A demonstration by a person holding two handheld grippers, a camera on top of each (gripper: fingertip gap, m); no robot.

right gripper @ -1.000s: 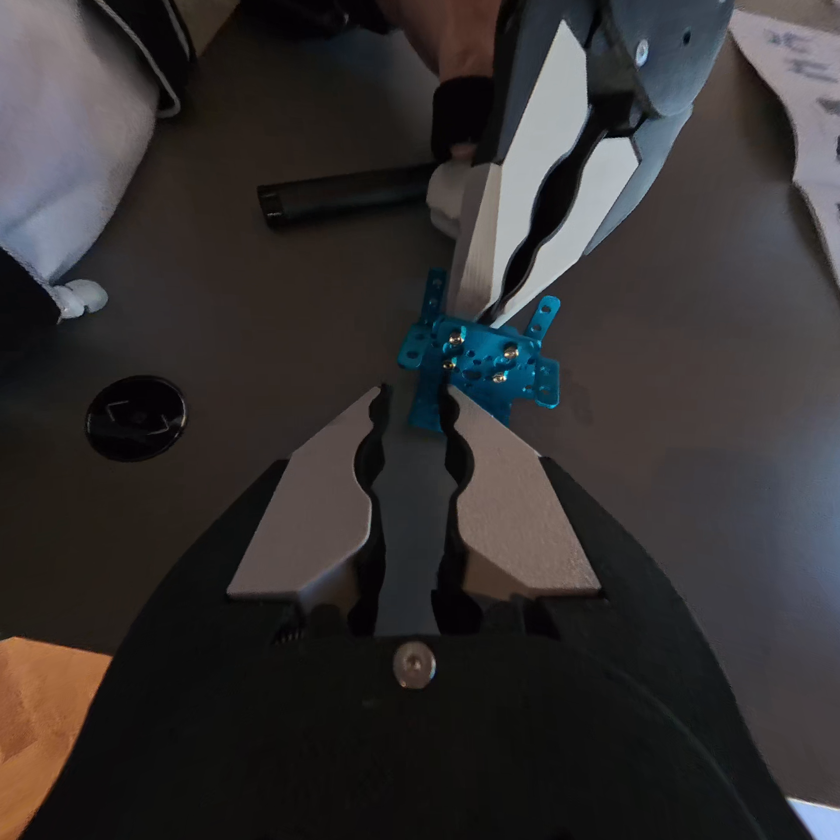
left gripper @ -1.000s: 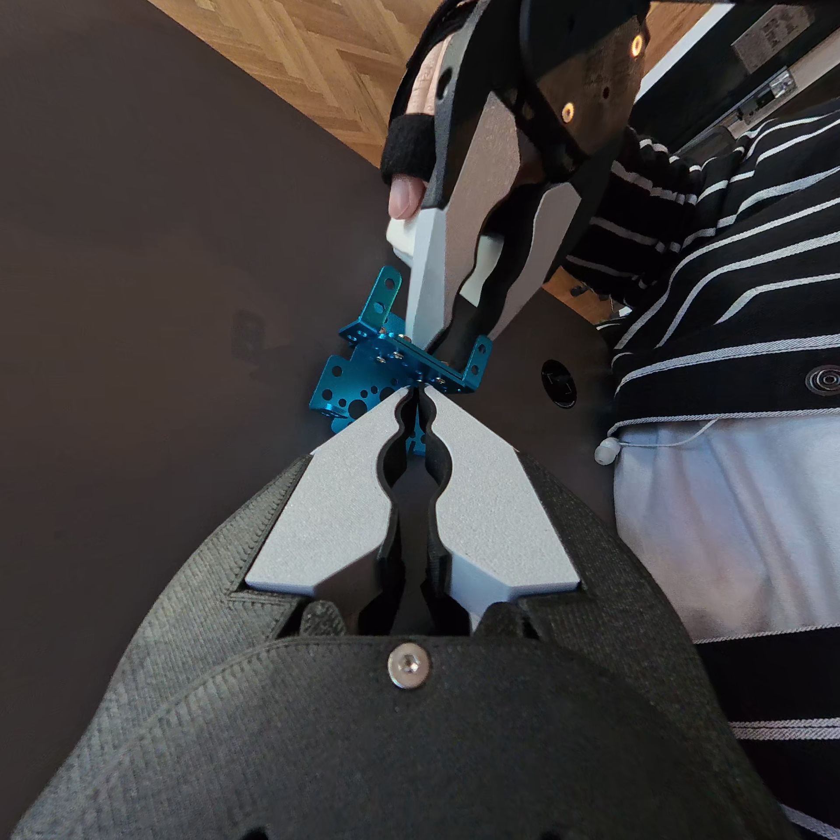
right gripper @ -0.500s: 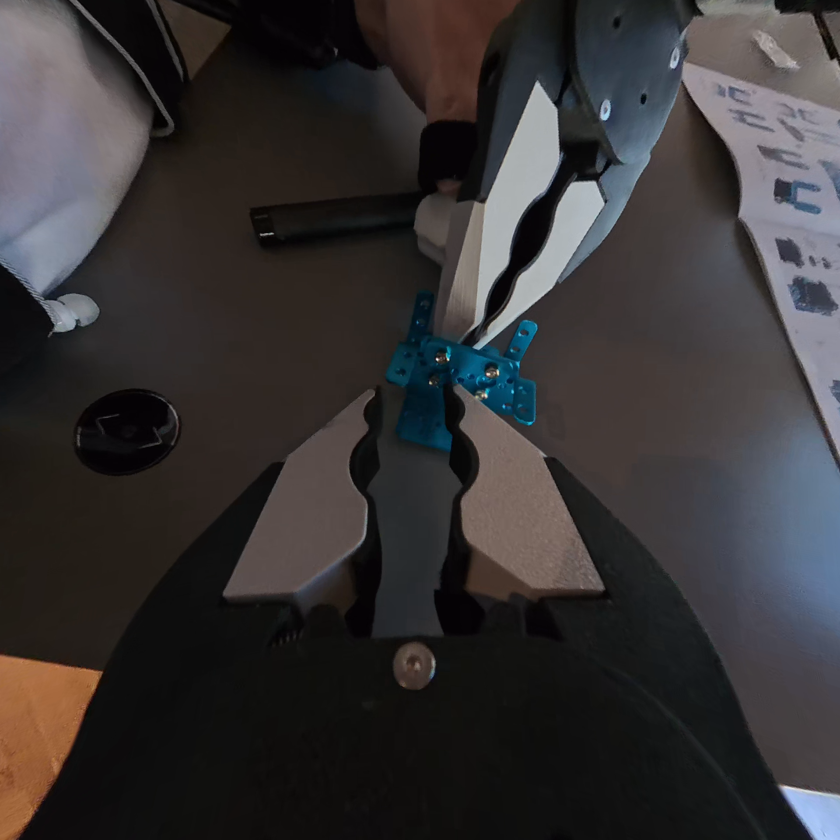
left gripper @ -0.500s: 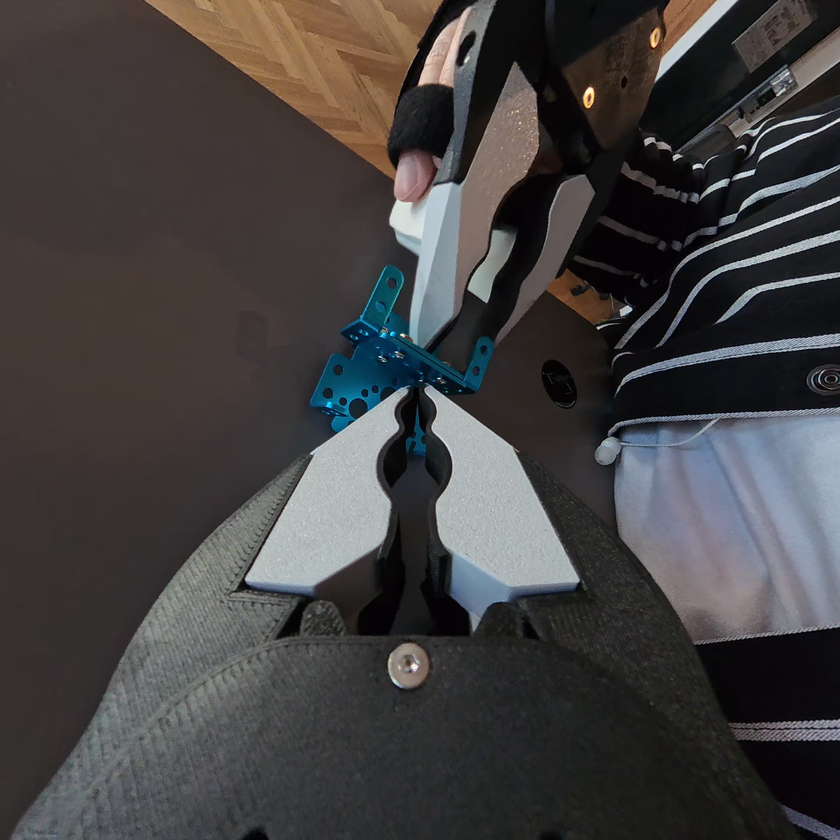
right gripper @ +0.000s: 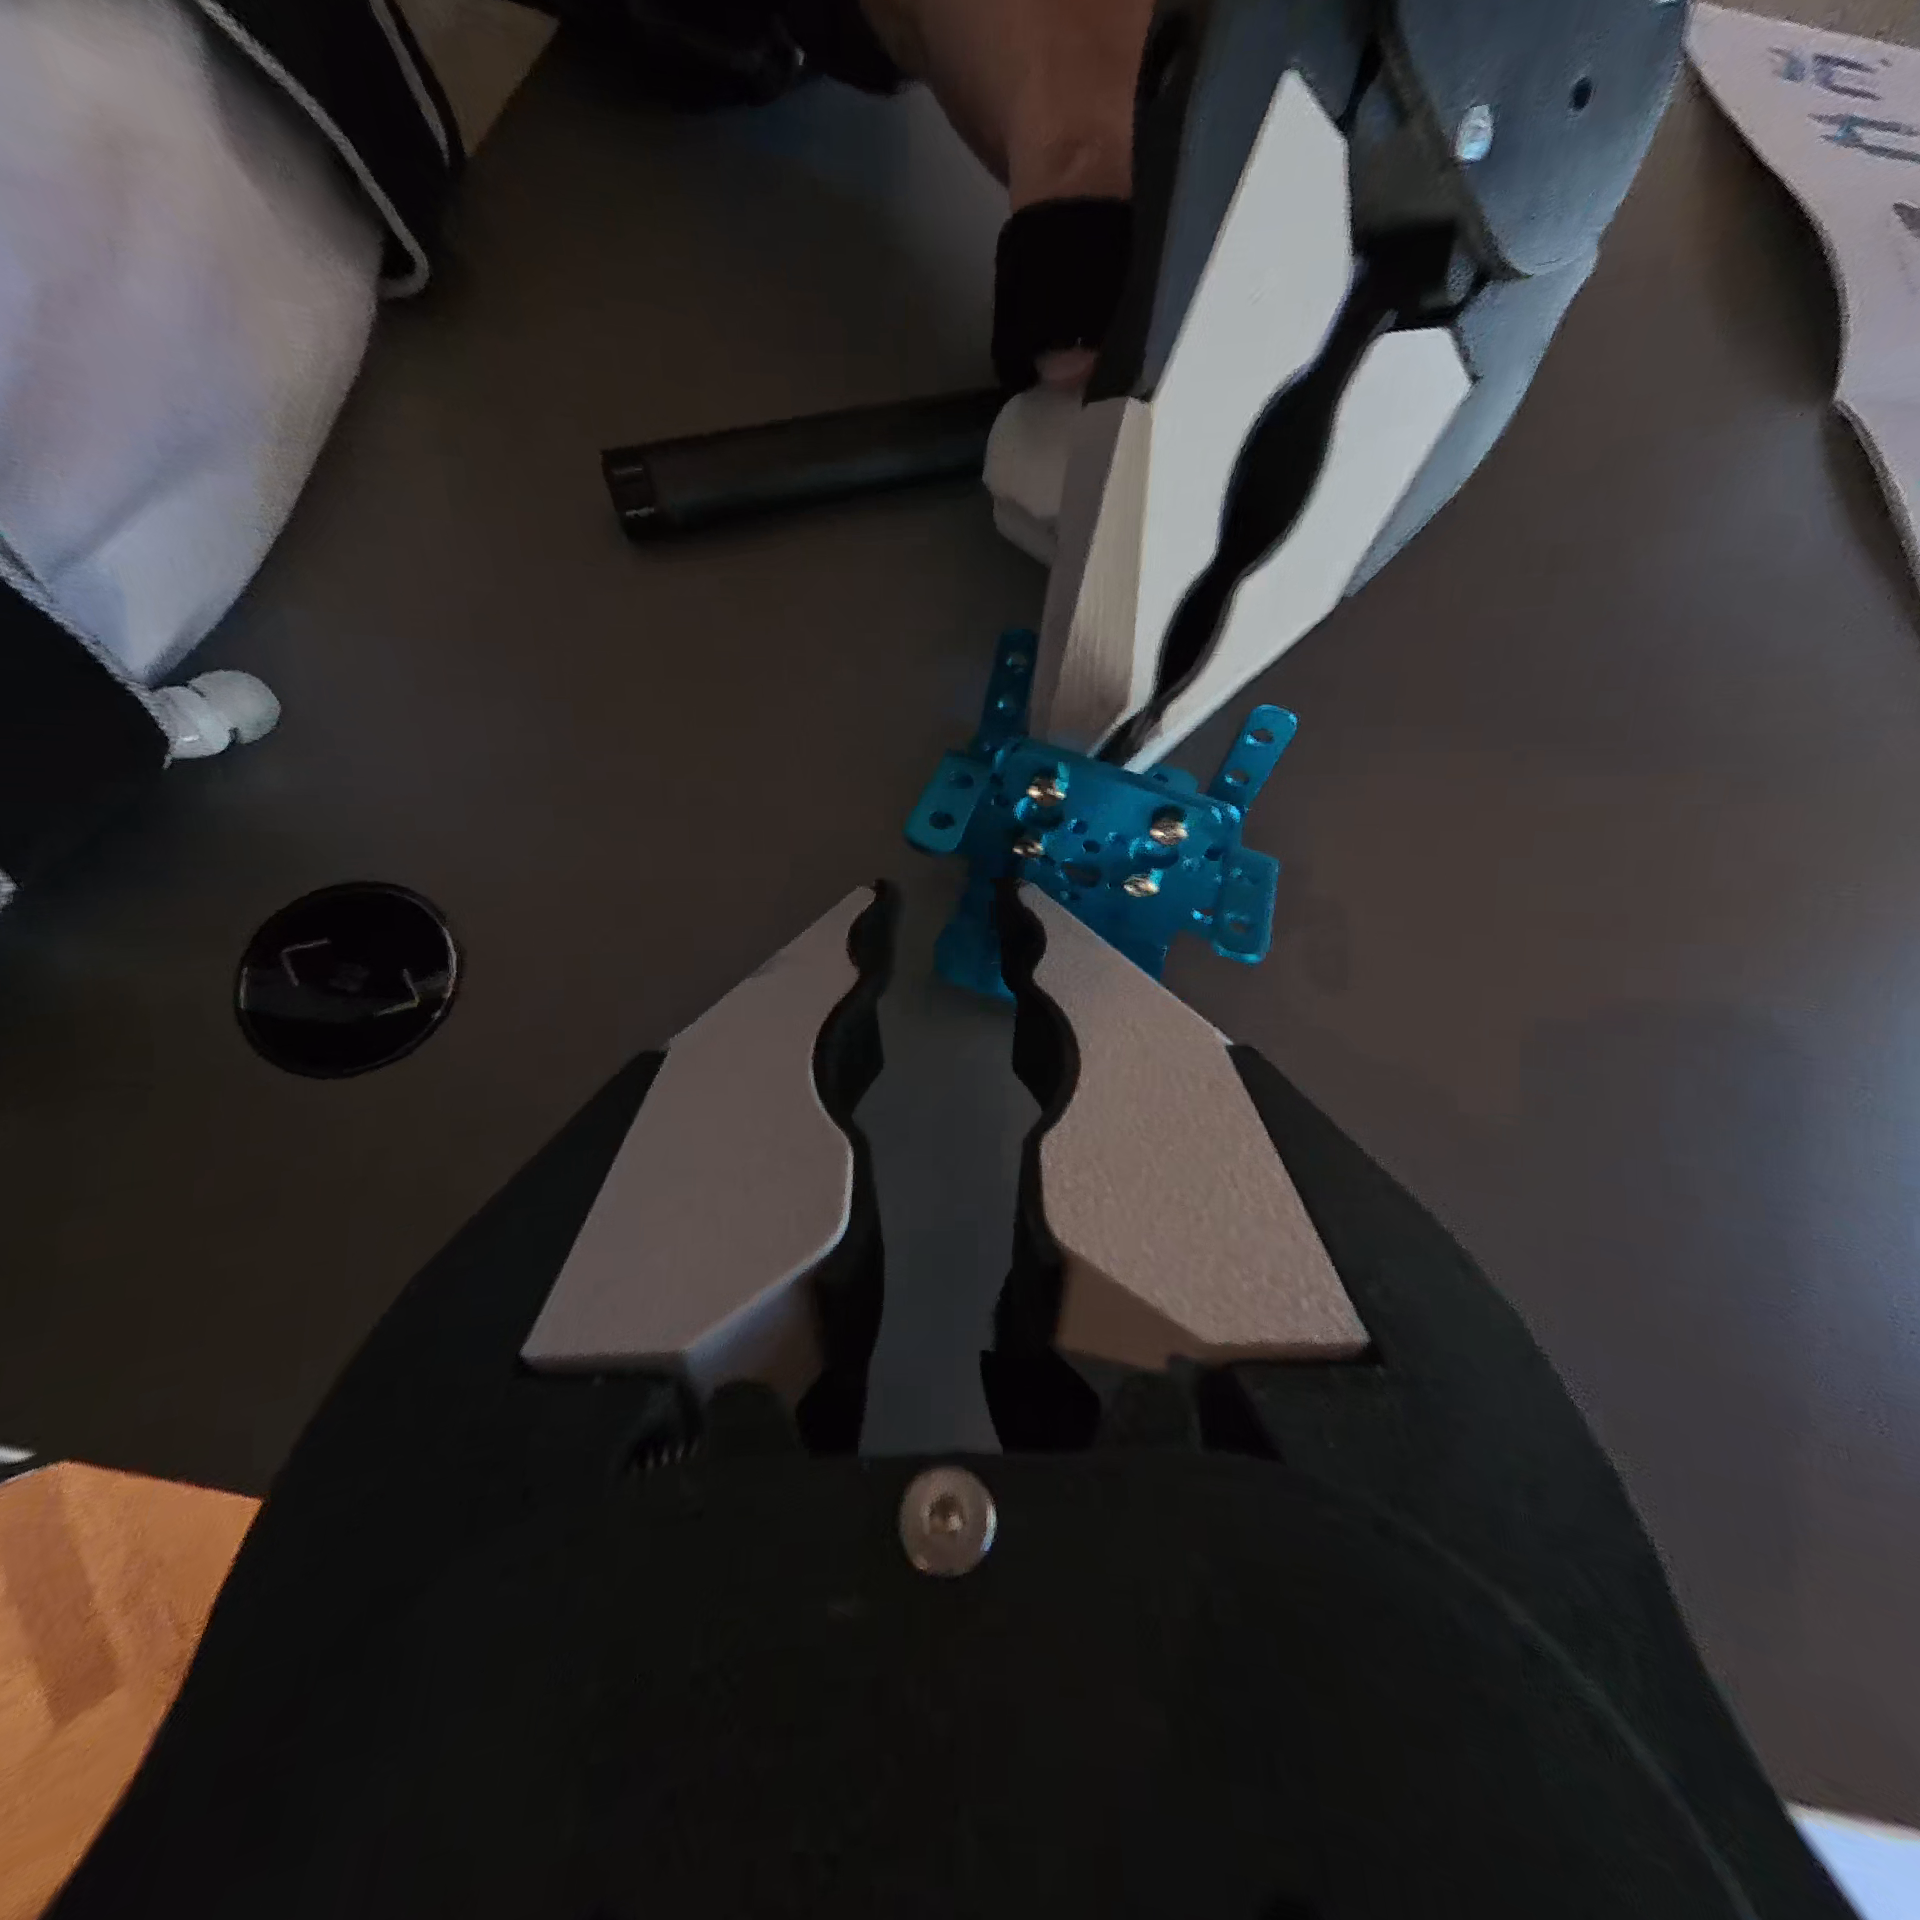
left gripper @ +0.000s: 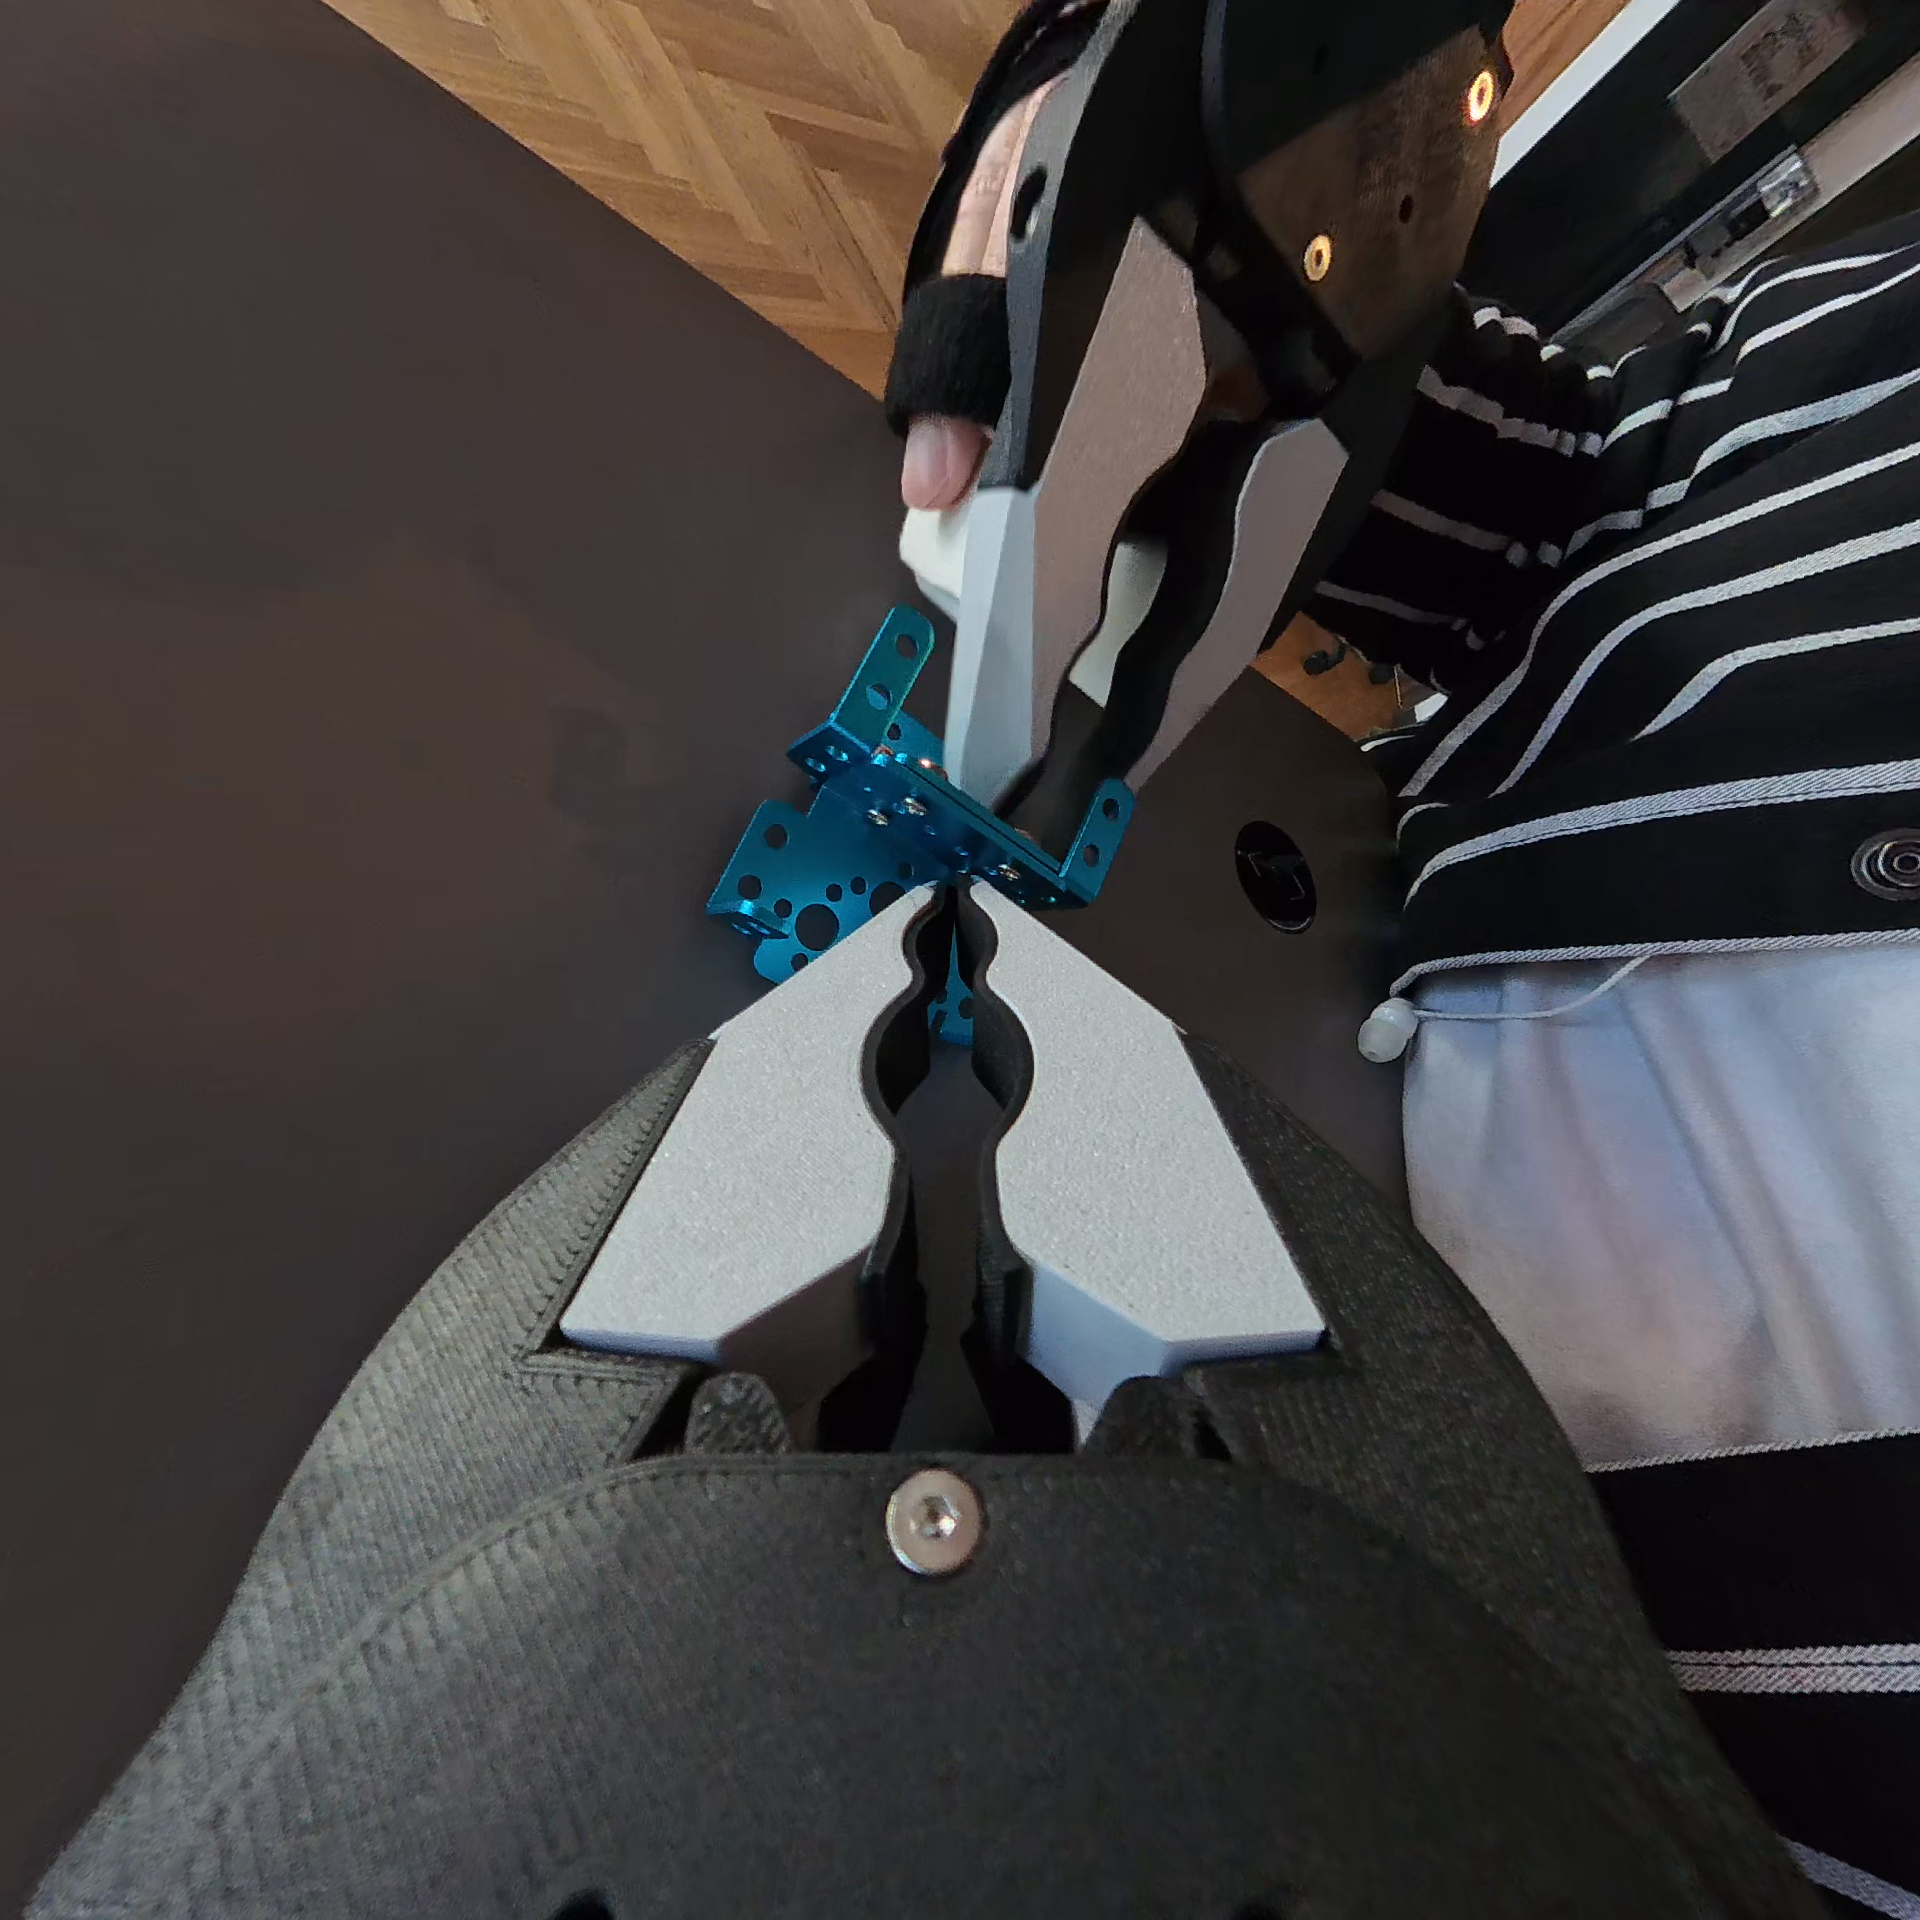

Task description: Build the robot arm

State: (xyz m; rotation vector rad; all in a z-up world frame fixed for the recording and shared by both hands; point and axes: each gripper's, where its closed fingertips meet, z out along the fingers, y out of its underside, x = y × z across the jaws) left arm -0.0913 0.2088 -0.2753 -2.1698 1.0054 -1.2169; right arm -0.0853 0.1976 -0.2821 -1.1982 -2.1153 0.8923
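Observation:
A blue perforated metal bracket assembly (left gripper: 831,894) with small screws is held just above the dark table (left gripper: 312,623). My left gripper (left gripper: 951,904) is shut on its near edge. In the right wrist view the assembly (right gripper: 1101,852) shows its screw heads, and the left gripper (right gripper: 1127,743) pinches it from the far side. My right gripper (right gripper: 945,899) is open, its right finger (right gripper: 1132,1101) against the assembly's lower flange. In the left wrist view the right gripper (left gripper: 1060,800) points down onto the assembly between its two upright tabs.
A black cylinder (right gripper: 800,483) lies on the table behind the left gripper. A round black cap (right gripper: 348,977) is set in the tabletop. Printed paper (right gripper: 1870,260) lies at the far right. The person's striped sleeve (left gripper: 1662,675) and white cloth (left gripper: 1662,1195) border the table; wooden floor (left gripper: 727,125) lies beyond.
The right gripper has tilted and shifted slightly by the assembly, staying open. The left gripper keeps its hold and has hardly moved.

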